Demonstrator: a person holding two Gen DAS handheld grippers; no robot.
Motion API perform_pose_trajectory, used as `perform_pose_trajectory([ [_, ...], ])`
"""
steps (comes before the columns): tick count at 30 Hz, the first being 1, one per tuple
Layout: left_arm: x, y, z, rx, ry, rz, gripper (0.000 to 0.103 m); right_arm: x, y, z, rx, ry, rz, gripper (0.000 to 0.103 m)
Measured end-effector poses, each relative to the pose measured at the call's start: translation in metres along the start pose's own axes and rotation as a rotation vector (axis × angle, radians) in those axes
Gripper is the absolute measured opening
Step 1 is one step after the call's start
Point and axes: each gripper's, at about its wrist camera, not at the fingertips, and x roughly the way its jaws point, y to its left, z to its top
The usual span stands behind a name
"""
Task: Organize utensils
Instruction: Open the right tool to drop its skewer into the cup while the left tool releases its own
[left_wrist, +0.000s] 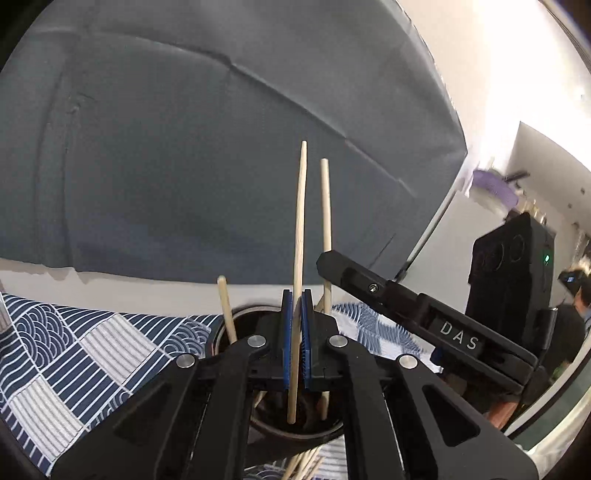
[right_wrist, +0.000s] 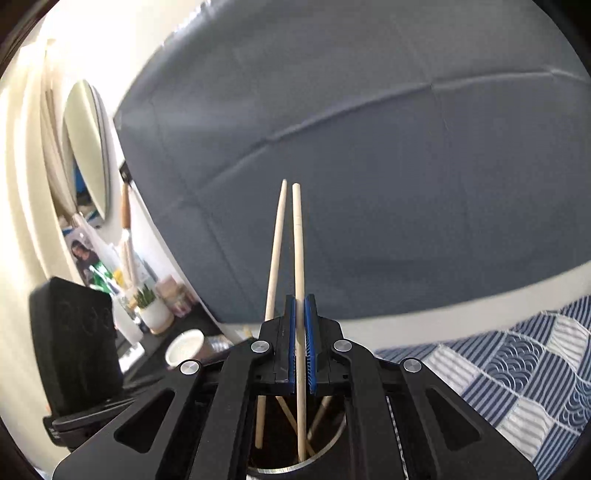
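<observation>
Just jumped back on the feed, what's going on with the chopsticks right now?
Both grippers are over the dark round holder on the patterned cloth. The left gripper is shut on one chopstick, its lower end inside the holder. The right gripper is shut on another chopstick, likewise reaching into the holder. Other chopsticks already stand inside; a few lie outside near its base.

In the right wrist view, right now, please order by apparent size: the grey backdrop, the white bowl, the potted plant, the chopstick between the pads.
1. Grey backdrop, by far the largest.
2. Chopstick held in the right gripper; it is near the camera, so its length is exaggerated.
3. White bowl and potted plant look similar; no ranking.
</observation>
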Motion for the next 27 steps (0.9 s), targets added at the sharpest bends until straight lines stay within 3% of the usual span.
perform_pose_trajectory([
  [8, 0.006, -0.002, -0.008, 0.064, 0.106, 0.013, 0.005, -0.008, 0.010, -0.026, -0.047, 0.077, -0.113, 0.005],
  [16, -0.002, -0.010, 0.006, 0.147, 0.192, 0.054, 0.005, -0.005, 0.021, -0.035, -0.090, 0.175, -0.193, 0.005],
  [20, -0.005, -0.020, 0.011, 0.215, 0.250, 0.093, 0.005, -0.003, 0.030, -0.034, -0.124, 0.222, -0.212, 0.007],
  [27, -0.014, -0.026, 0.006, 0.219, 0.327, 0.120, 0.008, -0.009, 0.036, -0.028, -0.160, 0.276, -0.220, 0.012],
])
